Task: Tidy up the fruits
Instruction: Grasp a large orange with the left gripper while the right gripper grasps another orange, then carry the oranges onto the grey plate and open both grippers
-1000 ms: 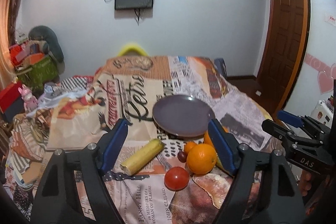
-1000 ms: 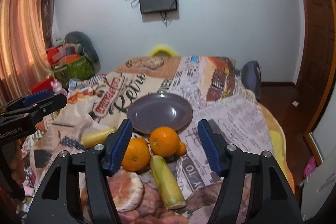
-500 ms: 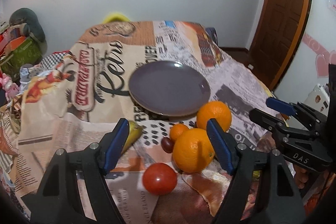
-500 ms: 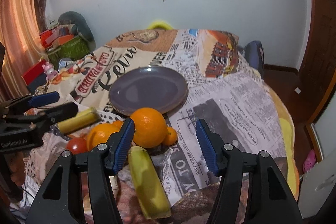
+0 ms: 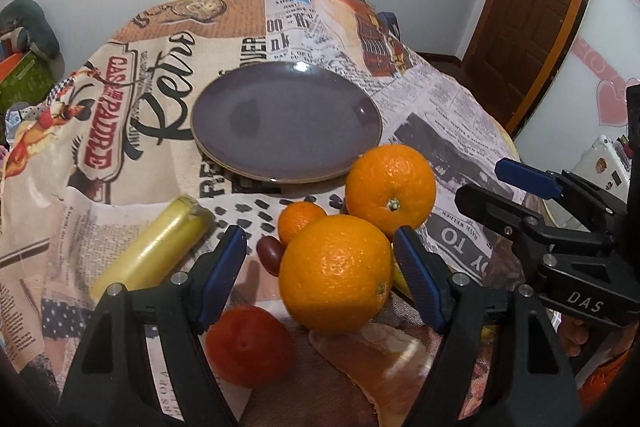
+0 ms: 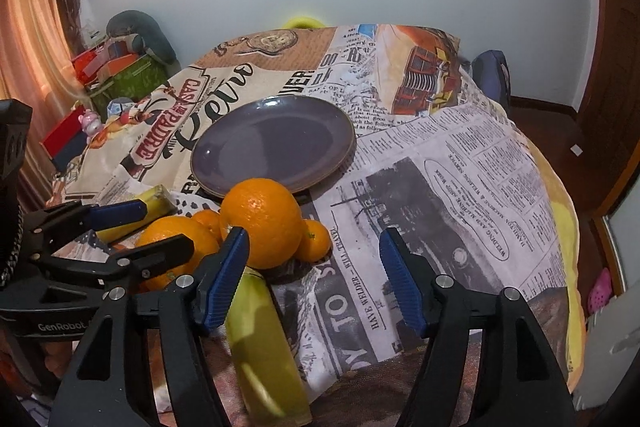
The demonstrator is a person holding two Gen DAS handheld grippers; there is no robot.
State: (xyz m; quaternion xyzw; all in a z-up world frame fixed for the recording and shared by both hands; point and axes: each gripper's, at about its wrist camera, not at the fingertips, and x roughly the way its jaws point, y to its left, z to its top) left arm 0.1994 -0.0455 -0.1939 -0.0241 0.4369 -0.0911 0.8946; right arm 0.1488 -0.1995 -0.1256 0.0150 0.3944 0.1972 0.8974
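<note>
The left gripper (image 5: 320, 267), fingers apart, is framing a large, glossy, dimpled orange (image 5: 336, 273); the right gripper (image 6: 314, 277) is gaping too.

We see even, soft indoor light in both fisheye views, with warm daylight glowing through the curtain (image 6: 28, 67) at left, small glints on the purple plate (image 5: 286, 121), straight lines bowing toward dark vignetted corners, and the nearest tomato (image 5: 250, 345) slightly soft
</note>
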